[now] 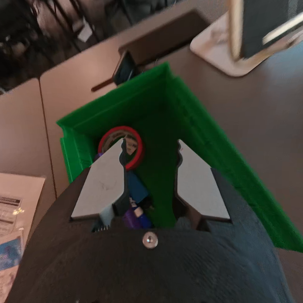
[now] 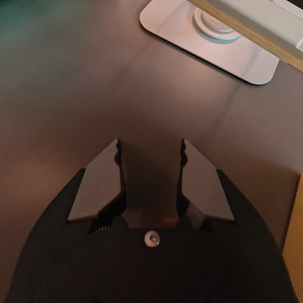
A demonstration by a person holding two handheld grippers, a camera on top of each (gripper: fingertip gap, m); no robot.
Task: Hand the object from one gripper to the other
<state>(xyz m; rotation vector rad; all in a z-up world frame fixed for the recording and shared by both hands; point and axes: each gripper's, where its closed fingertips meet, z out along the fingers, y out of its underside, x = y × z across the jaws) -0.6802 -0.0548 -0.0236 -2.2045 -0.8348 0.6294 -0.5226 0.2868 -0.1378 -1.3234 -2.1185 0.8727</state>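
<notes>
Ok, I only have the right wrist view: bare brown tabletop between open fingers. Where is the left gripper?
Observer: The left gripper is over an open green plastic bin.
Operator: What's inside?
Observer: A red roll of tape toward the far corner, with blue and purple marker pens nearer the camera.
Operator: Is it holding anything?
Observer: No, its jaws stand open and empty; one finger overlaps the roll in the picture.

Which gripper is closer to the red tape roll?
Left. The left gripper hangs open over the green bin, one fingertip overlapping the red tape roll. The right gripper is open above bare table, no roll visible.
</notes>
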